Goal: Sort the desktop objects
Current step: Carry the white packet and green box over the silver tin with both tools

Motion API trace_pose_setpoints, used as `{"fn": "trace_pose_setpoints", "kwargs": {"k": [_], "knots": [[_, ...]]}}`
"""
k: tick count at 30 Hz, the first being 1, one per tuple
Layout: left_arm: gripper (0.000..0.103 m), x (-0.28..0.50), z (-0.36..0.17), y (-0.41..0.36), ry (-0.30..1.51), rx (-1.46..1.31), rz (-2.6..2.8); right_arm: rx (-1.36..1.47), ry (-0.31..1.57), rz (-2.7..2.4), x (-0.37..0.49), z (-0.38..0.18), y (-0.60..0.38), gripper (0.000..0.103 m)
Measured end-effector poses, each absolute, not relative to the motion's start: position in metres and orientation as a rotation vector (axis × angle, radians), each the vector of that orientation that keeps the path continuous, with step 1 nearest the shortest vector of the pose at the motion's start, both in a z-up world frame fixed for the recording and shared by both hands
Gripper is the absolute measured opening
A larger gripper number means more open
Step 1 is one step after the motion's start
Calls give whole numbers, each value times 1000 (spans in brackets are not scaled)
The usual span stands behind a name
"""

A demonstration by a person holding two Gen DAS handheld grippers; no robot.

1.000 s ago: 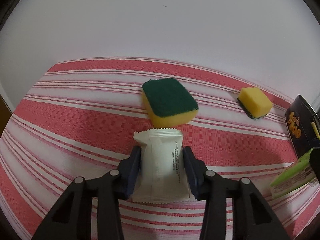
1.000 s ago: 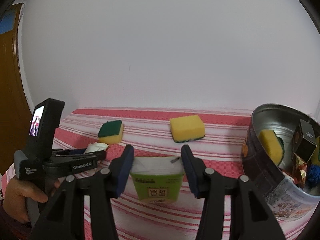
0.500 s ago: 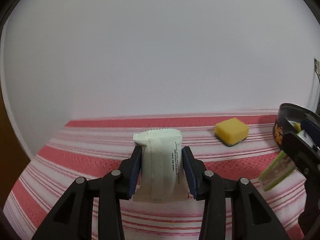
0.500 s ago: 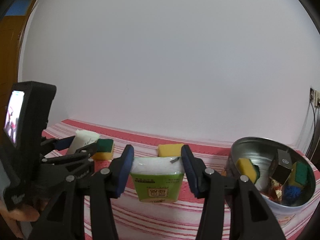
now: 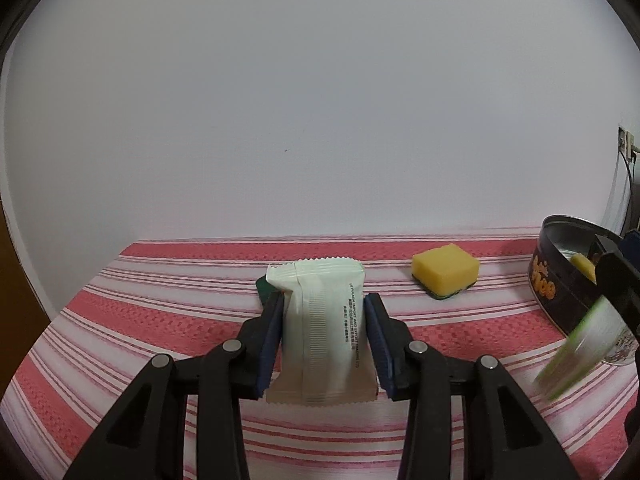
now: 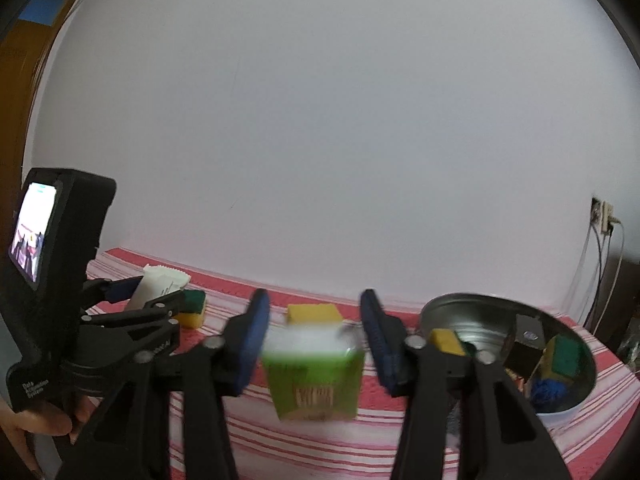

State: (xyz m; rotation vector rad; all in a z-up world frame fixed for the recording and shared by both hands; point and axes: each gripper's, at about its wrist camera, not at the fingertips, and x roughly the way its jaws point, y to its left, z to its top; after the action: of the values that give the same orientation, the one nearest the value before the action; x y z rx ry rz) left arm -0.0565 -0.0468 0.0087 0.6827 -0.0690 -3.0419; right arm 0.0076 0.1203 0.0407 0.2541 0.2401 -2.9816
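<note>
Left wrist view: fingers (image 5: 324,336) squeezing white packet (image 5: 322,340), frame center. Right wrist view: fingers (image 6: 314,344) spread apart, blurry green pack (image 6: 316,376) loose between.

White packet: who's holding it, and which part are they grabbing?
The left gripper holds the white packet upright, its fingers squeezing the two long sides around the middle.

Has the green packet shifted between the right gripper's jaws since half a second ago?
Yes. The green packet now sits lower and blurred between the wider-spread jaws of the right gripper, apparently dropping.
</note>
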Motion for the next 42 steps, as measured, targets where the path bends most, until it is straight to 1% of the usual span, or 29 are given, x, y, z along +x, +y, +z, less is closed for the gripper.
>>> {"fn": "trace_pose_setpoints", "kwargs": {"k": [2, 6, 9, 12, 14, 16, 17, 20, 22, 24, 28, 31, 32, 33, 34, 35, 38, 42], "knots": [[43, -56, 8, -43, -70, 678, -3048, 239, 253, -2987, 10, 41, 120, 41], [44, -53, 8, -40, -78, 676, -3053, 269, 253, -2974, 9, 41, 121, 37], [43, -53, 7, -41, -53, 679, -3049, 294, 196, -2969, 5, 41, 130, 37], [43, -56, 6, -45, -15, 708, -3042, 382, 154, -2933, -2, 39, 145, 37], [43, -57, 5, -46, -1, 715, -3044, 423, 65, -2893, 0, 39, 161, 37], [43, -58, 5, -46, 0, 722, -3046, 477, -56, -2810, 7, 39, 183, 40], [43, -58, 5, -45, -4, 726, -3046, 522, -73, -2766, 9, 38, 190, 45], [43, -59, 4, -44, -13, 737, -3046, 641, -8, -2733, 24, 24, 195, 47], [43, -59, 3, -44, -9, 742, -3044, 720, -11, -2710, 27, 19, 198, 47], [43, -60, 3, -44, -1, 744, -3047, 859, 15, -2706, 23, 16, 192, 47], [43, -60, 3, -49, 25, 751, -3050, 992, -37, -2695, 4, 9, 204, 47], [43, -61, 3, -51, 41, 766, -3050, 1007, 34, -2756, 0, 6, 212, 47], [43, -61, 2, -52, 48, 769, -3051, 994, 60, -2760, 3, 7, 211, 50], [43, -61, 2, -52, 55, 772, -3051, 983, 92, -2755, 2, 8, 213, 59], [43, -62, 2, -52, 59, 777, -3050, 966, 146, -2758, 5, 9, 213, 63], [43, -63, 1, -52, 62, 782, -3050, 929, 206, -2766, 9, 12, 214, 65], [43, -63, 1, -52, 68, 788, -3047, 845, 340, -2696, 10, 24, 218, 65], [43, -63, 1, -51, 69, 778, -3053, 859, 550, -2559, -6, 29, 209, 65]]}}
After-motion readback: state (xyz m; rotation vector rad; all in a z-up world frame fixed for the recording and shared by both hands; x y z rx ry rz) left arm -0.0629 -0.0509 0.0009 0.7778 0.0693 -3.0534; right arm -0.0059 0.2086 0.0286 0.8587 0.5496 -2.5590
